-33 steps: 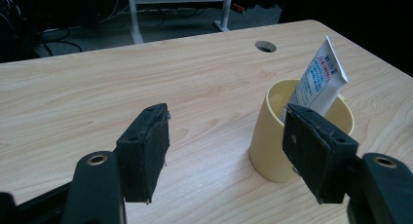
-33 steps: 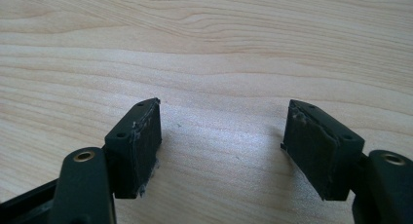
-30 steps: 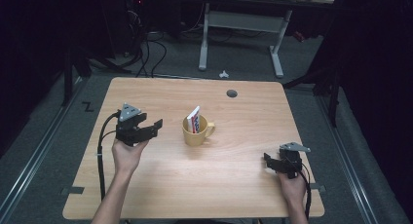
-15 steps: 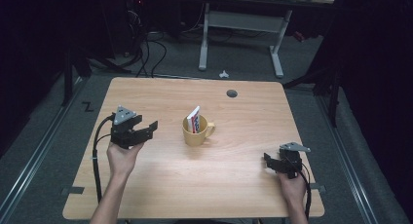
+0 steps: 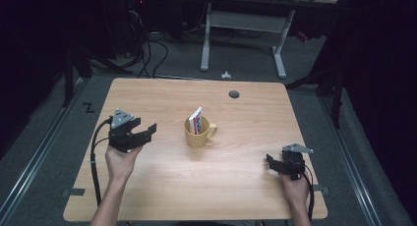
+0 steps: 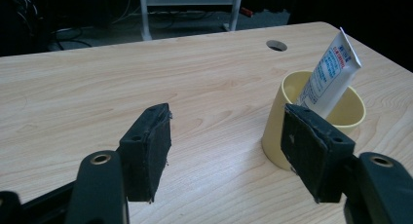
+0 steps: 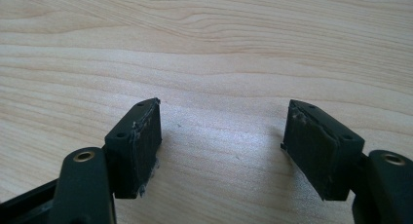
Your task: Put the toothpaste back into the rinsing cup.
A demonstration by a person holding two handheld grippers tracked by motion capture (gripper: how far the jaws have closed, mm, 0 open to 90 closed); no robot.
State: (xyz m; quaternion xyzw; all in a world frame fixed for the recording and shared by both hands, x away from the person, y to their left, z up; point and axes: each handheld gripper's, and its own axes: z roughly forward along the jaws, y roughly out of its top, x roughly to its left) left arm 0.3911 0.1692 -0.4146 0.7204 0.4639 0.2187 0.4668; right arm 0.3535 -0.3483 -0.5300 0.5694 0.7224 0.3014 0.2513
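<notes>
The yellow mug (image 5: 199, 132) stood near the middle of the tabletop (image 5: 246, 196) with a white tube (image 5: 196, 120) leaning inside it. The left gripper (image 5: 147, 131) hovered beside it toward the left edge, fingers (image 6: 146, 151) released and empty. The right gripper (image 5: 273, 162) rested near the right front corner, also spread with nothing between.
</notes>
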